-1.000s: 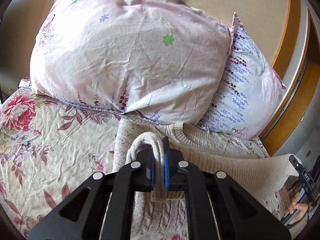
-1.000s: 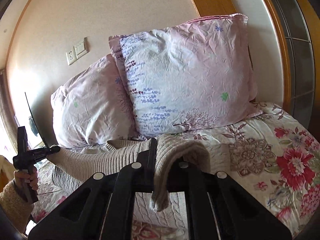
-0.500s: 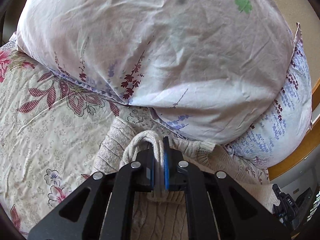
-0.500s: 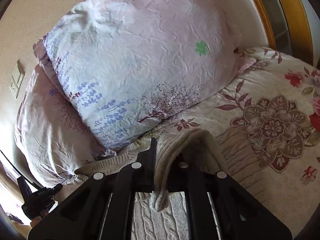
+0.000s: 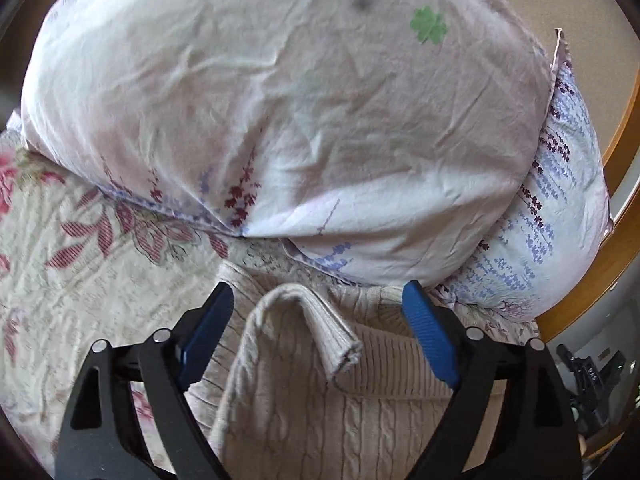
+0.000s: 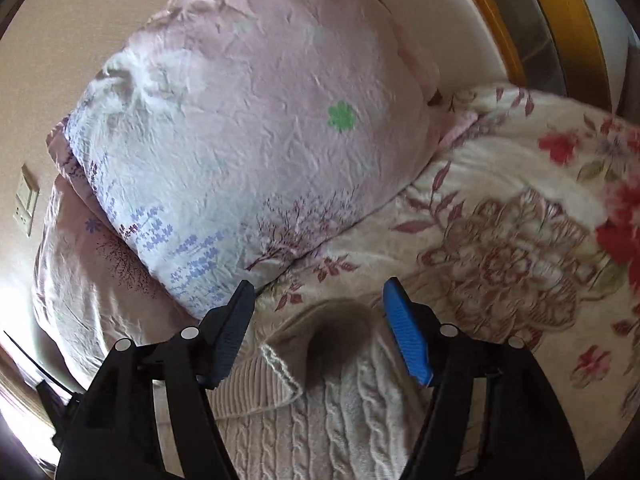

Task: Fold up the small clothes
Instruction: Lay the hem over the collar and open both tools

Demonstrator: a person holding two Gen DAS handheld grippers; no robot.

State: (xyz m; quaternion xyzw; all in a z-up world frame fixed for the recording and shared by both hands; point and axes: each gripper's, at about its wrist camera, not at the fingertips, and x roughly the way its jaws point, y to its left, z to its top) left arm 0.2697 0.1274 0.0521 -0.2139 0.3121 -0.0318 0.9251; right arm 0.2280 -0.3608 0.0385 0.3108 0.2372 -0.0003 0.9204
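Observation:
A beige cable-knit sweater [image 5: 288, 412] lies on the floral bedspread, just below the pillows. In the left wrist view its ribbed cuff [image 5: 332, 332] rests folded over the body, between the jaws of my left gripper [image 5: 318, 304]. Those jaws are opening and the blue pads do not touch the knit. In the right wrist view the sweater [image 6: 340, 412] lies under my right gripper [image 6: 318, 300], whose jaws are also opening. A folded sleeve end [image 6: 336, 336] sits loose between them, untouched.
Two pink floral pillows [image 5: 280, 120] [image 6: 248, 140] lean against the wall right ahead of both grippers. The floral bedspread [image 5: 80, 280] [image 6: 520, 260] spreads out to the sides. A wooden frame [image 5: 600, 248] borders the bed. A wall socket [image 6: 26, 200] is at far left.
Both grippers moved forward and down toward the pillows with the sleeve ends, then opened and let them go. The sleeve ends now lie on the sweater.

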